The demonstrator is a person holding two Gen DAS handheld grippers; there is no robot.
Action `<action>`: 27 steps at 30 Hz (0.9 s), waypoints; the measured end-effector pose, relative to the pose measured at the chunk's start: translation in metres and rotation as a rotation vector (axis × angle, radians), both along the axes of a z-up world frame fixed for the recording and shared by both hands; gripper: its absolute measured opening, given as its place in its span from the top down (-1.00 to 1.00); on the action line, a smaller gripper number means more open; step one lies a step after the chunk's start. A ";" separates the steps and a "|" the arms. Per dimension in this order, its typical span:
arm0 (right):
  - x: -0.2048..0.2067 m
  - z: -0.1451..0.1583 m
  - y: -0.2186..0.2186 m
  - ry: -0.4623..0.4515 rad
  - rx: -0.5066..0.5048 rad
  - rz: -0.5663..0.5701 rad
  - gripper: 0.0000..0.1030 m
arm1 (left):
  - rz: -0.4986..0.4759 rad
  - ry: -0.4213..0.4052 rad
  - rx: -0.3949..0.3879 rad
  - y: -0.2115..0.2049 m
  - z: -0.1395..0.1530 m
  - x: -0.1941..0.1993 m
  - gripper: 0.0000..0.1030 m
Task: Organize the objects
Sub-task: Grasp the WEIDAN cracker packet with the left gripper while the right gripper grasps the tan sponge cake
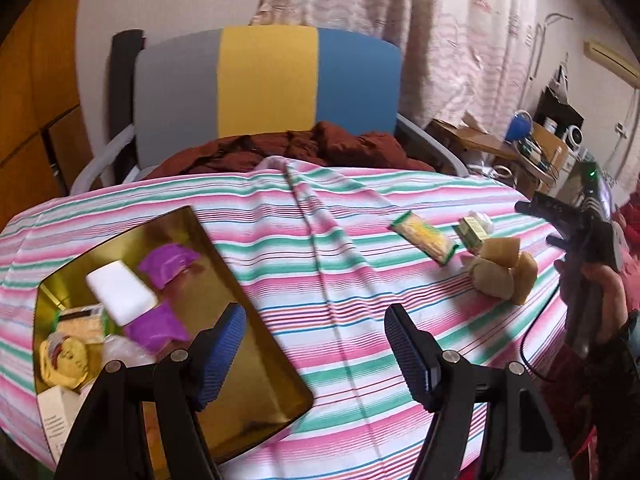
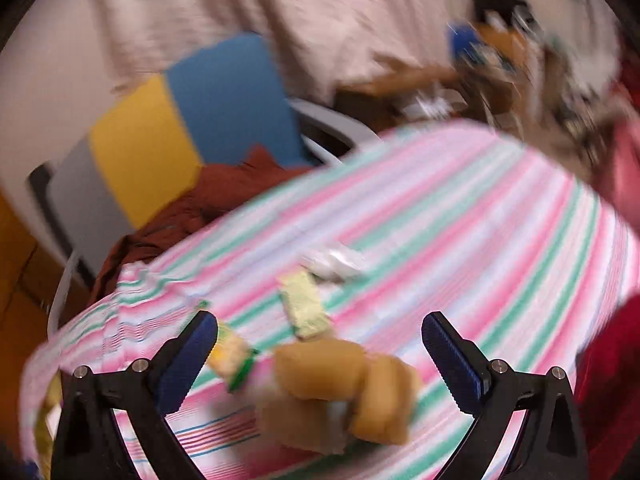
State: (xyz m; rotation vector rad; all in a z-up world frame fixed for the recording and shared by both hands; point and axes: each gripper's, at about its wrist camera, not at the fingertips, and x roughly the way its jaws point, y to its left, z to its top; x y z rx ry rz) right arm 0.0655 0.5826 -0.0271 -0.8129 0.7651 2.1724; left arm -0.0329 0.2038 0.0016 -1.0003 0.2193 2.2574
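Task partly done, by the look of it. Gold tray (image 1: 256,364) already holds a white block (image 1: 120,294), purple packets (image 1: 168,262) and some wrapped snacks. Still loose on the striped bench (image 1: 340,280), right of the tray: a green-edged yellow packet (image 1: 424,238), a small green carton (image 1: 472,232), a cluster of tan buns (image 1: 502,270). Left tool (image 1: 316,354) wide, empty, at the tray's near-right edge. Right tool (image 2: 320,360) wide, empty, hanging over the buns (image 2: 340,388); that view is blurred. Beyond the bench from the tray: a grey-yellow-blue chair (image 1: 266,80) with rust cloth (image 1: 296,152), pale curtains (image 1: 400,20).
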 end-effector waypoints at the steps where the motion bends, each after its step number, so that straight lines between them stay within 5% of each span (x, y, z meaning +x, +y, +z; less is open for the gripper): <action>1: 0.005 -0.003 0.009 0.029 -0.043 -0.028 -0.99 | -0.009 -0.002 -0.003 0.006 0.000 0.000 -0.42; 17: 0.042 -0.018 0.043 0.205 -0.262 -0.173 -0.99 | -0.126 -0.181 -0.043 0.129 -0.039 -0.018 -0.42; 23: 0.037 -0.021 0.044 0.229 -0.297 -0.139 -0.99 | -0.108 -0.263 -0.056 0.170 -0.057 -0.042 -0.42; 27: 0.034 -0.023 0.040 0.236 -0.318 -0.100 -0.99 | -0.082 -0.313 -0.044 0.197 -0.066 -0.059 -0.61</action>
